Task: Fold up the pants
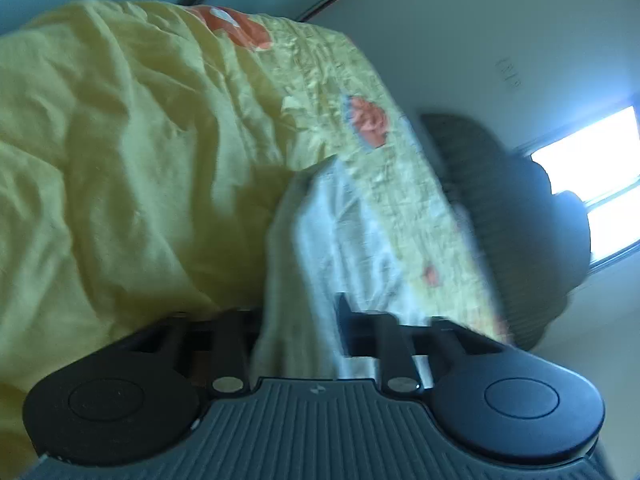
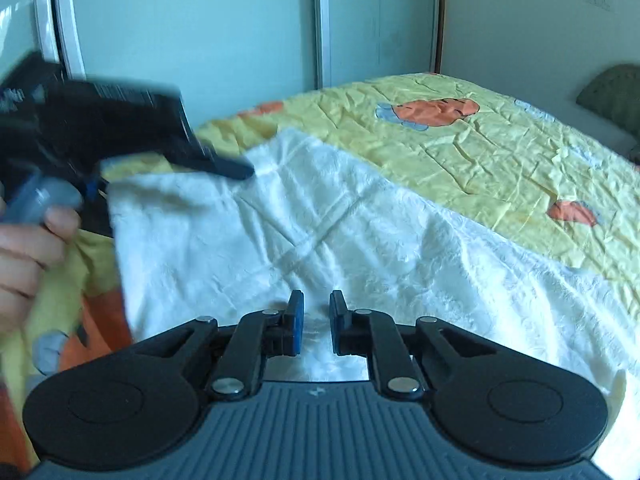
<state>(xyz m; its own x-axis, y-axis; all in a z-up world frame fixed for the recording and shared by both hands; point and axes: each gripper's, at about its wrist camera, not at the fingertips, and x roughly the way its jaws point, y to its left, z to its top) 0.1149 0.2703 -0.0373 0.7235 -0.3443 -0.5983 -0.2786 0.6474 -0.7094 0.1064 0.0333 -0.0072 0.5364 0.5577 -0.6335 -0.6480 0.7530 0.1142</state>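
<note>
**Guide:** White fabric, crinkled, is lying spread across a yellow bedspread [image 2: 500, 152] printed with orange shapes. These are the pants [image 2: 320, 232], reaching from the far left toward the near right.

**Listener:** What are the grippers doing?

**Guide:** The right gripper [image 2: 316, 330] is hovering just above the cloth, its blue-padded fingers [image 2: 297, 326] standing slightly apart with nothing between them. The left gripper [image 2: 224, 168], seen blurred from the right camera, is reaching onto the far edge of the pants. In its own view, yellow and white cloth is covering the fingers, so I cannot tell whether they are clenched.

**Listener:** How should this step go?

**Guide:** I am judging that both grippers should be pinching one edge cleanly, only the white layer, not the bedspread, then lifting together so the fold lands even.
</note>
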